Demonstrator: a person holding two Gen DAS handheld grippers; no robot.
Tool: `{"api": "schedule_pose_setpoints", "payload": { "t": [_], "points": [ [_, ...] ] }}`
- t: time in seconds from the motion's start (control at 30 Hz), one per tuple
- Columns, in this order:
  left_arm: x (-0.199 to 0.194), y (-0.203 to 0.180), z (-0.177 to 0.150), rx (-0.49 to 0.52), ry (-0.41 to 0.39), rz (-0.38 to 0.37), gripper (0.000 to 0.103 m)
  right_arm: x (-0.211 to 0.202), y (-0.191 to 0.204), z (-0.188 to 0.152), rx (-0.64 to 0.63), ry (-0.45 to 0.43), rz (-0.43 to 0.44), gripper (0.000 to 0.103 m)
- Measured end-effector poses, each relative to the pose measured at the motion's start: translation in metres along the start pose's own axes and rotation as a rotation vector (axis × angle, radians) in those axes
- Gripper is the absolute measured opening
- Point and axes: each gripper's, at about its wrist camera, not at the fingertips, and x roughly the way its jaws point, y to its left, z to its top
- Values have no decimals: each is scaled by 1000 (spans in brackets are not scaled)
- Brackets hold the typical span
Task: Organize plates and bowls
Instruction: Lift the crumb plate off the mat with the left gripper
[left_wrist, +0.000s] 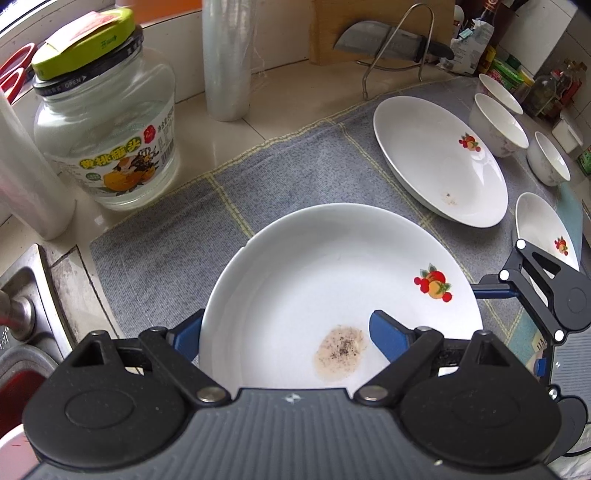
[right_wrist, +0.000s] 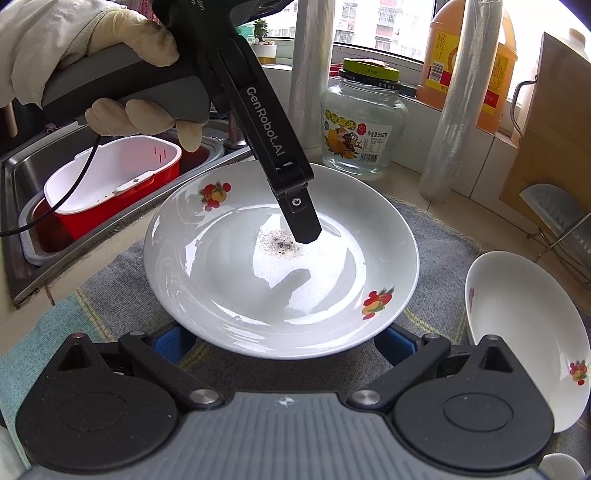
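The left gripper (left_wrist: 288, 332) pinches the rim of a white plate (left_wrist: 332, 280), one finger inside. The right gripper (right_wrist: 284, 341) seems to hold the opposite rim. Beyond, on the grey mat (left_wrist: 177, 236), sit another plate (left_wrist: 436, 162) and bowls (left_wrist: 498, 122).

The left wrist camera sits just behind its own fingers (left_wrist: 184, 338) and looks steeply down and forward along them, very near the stained plate (left_wrist: 295, 266) lying between them. Beyond the fingers it faces a glass jar (left_wrist: 107, 136).

The right wrist camera looks from the opposite side, less steeply, past its fingers (right_wrist: 395, 341) toward the window (right_wrist: 369, 22). Both views share the same stained plate (right_wrist: 240, 288), the jar (right_wrist: 364, 129) and the grey cloth (right_wrist: 436, 229).
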Motion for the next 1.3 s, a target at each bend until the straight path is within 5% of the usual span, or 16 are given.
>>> {"api": "schedule_pose_setpoints", "payload": {
  "t": [0.7, 1.3],
  "points": [
    [-7, -36, -46, -68, -16, -21, 91, -33, 23, -34, -37, 45, 38, 103],
    [0, -34, -49, -80, -26, -9, 91, -27, 23, -36, -31, 65, 31, 103]
  ]
}}
